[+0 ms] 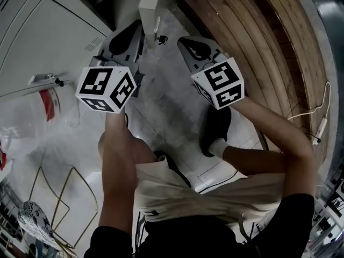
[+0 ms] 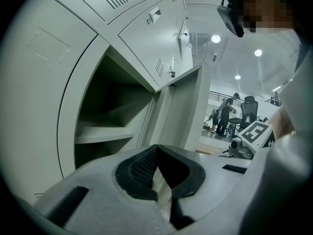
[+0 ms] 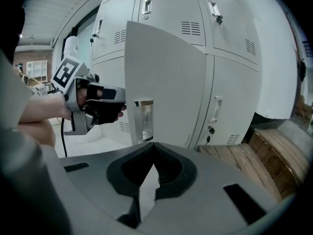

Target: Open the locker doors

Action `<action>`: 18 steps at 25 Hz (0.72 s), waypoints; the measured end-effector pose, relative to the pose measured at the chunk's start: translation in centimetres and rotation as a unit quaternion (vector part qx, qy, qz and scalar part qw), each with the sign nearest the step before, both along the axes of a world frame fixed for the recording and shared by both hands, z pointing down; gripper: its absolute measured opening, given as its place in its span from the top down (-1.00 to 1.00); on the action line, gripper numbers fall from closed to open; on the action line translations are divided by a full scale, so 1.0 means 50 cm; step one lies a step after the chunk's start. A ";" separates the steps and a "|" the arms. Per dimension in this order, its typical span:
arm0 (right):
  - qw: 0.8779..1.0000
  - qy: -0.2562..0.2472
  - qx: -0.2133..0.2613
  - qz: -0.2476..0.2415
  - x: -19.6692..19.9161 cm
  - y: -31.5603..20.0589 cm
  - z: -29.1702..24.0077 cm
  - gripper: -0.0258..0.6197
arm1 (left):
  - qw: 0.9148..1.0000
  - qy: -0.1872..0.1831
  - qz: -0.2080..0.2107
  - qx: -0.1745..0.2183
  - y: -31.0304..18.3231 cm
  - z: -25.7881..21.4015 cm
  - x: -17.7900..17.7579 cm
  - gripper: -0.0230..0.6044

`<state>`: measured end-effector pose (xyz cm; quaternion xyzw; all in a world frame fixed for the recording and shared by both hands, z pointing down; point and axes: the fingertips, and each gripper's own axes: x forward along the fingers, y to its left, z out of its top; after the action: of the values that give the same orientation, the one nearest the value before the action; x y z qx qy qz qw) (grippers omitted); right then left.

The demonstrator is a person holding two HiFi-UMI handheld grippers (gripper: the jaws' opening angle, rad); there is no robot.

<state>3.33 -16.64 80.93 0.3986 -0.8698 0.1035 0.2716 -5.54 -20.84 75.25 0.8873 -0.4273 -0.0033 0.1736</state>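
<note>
A bank of grey lockers (image 3: 195, 13) stands ahead. One door (image 3: 166, 77) hangs open, its recessed handle (image 3: 143, 121) just beyond my right gripper (image 3: 154, 144), which is shut on nothing. In the head view that door's edge (image 1: 153, 4) lies between both grippers. In the left gripper view the open compartment (image 2: 112, 116) with its shelf (image 2: 102, 133) lies ahead of my left gripper (image 2: 156, 147), whose jaws meet with nothing between them. From above, the left gripper (image 1: 131, 36) and right gripper (image 1: 191, 44) point at the locker base side by side. The neighbouring doors (image 2: 146, 28) stay closed.
A wooden bench (image 1: 269, 47) runs along the right, with a white cable (image 1: 320, 122) beside it. My shoe (image 1: 215, 130) rests on the pale floor. A red-and-white bag (image 1: 48, 104) lies at the left. Some people (image 2: 226, 112) stand far off in the room.
</note>
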 end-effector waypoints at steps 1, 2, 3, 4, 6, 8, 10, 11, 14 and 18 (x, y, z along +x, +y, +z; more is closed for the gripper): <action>1.000 0.000 0.000 0.001 0.003 0.000 0.000 0.91 | 1.000 -0.004 0.002 0.002 0.002 -0.001 0.004 0.87; 1.000 -0.001 0.000 0.003 0.006 -0.001 -0.001 0.91 | 1.000 -0.007 0.004 0.002 0.004 -0.001 0.007 0.87; 1.000 -0.001 0.000 0.006 0.010 -0.003 -0.002 0.91 | 1.000 -0.009 0.004 0.002 0.005 -0.001 0.008 0.87; 1.000 -0.002 0.000 0.008 0.013 -0.005 -0.002 0.91 | 1.000 -0.009 0.003 0.001 0.005 -0.002 0.008 0.87; 1.000 -0.003 0.001 0.009 0.016 -0.009 -0.004 0.91 | 1.000 -0.010 -0.001 0.001 0.003 -0.003 0.006 0.87; 1.000 -0.005 0.002 0.007 0.014 -0.009 -0.005 0.91 | 1.000 -0.010 -0.005 -0.001 0.002 -0.003 0.004 0.87; 1.000 -0.005 0.003 0.003 0.011 -0.008 -0.005 0.91 | 1.000 -0.010 -0.008 -0.002 0.001 -0.003 0.002 0.87; 1.000 -0.005 0.003 0.001 0.009 -0.009 -0.005 0.91 | 1.000 -0.011 -0.010 -0.002 0.002 -0.003 0.000 0.87; 1.000 -0.007 0.006 -0.009 -0.008 -0.009 -0.006 0.91 | 1.000 -0.020 -0.008 -0.001 0.006 0.002 -0.005 0.87; 1.000 -0.012 0.005 -0.025 -0.028 -0.005 -0.010 0.91 | 0.999 -0.039 0.002 0.005 0.008 0.005 0.006 0.87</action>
<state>1.92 -16.87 80.45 0.3768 -0.8833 0.0970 0.2617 -5.23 -20.44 75.51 0.8883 -0.4322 0.0297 0.1523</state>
